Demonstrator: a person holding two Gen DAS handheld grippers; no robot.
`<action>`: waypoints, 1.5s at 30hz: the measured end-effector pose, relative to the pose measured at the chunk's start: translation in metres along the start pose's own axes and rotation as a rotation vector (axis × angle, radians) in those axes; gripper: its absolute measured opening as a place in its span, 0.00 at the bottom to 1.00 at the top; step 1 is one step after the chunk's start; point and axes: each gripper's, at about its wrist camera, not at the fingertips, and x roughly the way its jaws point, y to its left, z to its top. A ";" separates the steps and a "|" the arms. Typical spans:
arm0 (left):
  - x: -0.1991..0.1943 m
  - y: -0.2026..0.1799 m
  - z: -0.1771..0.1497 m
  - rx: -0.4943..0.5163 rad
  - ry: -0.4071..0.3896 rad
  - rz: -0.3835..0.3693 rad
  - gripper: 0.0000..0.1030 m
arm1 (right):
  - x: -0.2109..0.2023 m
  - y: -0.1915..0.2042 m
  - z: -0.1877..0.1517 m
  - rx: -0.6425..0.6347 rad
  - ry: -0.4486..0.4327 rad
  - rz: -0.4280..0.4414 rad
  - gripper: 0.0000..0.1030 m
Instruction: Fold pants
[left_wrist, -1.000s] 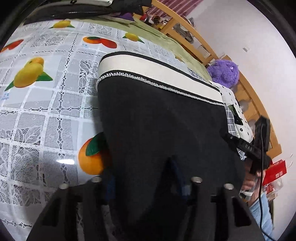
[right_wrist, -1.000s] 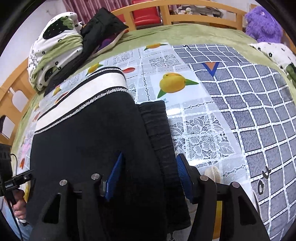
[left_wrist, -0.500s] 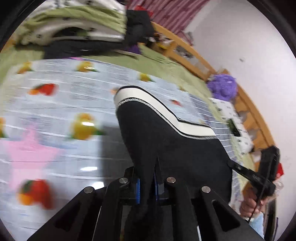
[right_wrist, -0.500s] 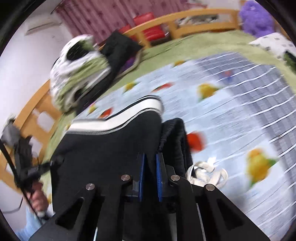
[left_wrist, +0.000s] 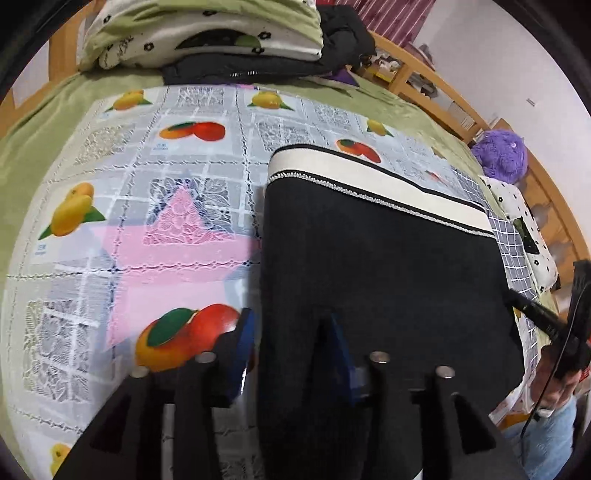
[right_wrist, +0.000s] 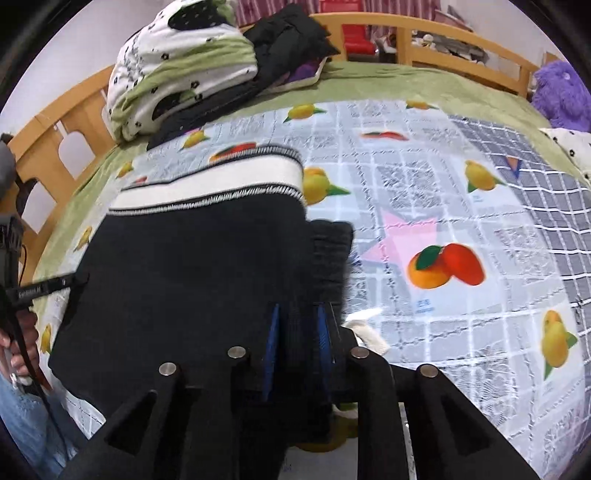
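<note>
Lying flat on the bed's fruit-print cloth (left_wrist: 177, 229), black pants (left_wrist: 376, 266).
Left gripper (left_wrist: 291, 336) spread astride their near edge; right gripper (right_wrist: 297, 328) pinching it.

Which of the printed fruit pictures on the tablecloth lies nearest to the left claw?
The red-and-orange fruit with a dark green leaf, beside the left claw; the yellow ones and other red ones lie farther off.

I count: one pair of black pants (left_wrist: 376, 266); one fruit-print cloth (left_wrist: 147, 206); one purple plush toy (left_wrist: 500, 157); one heap of bedding (right_wrist: 177, 70); two grippers, left gripper (left_wrist: 291, 332) and right gripper (right_wrist: 297, 328).
</note>
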 end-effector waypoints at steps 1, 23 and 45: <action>-0.003 0.002 -0.004 -0.011 -0.013 -0.014 0.49 | -0.003 -0.001 0.001 0.015 -0.011 -0.015 0.27; -0.074 0.019 -0.019 0.023 -0.176 0.002 0.49 | -0.050 0.033 0.004 0.173 -0.133 -0.114 0.39; -0.103 -0.004 -0.101 0.239 -0.191 0.038 0.49 | -0.045 0.013 -0.023 0.147 -0.091 0.041 0.44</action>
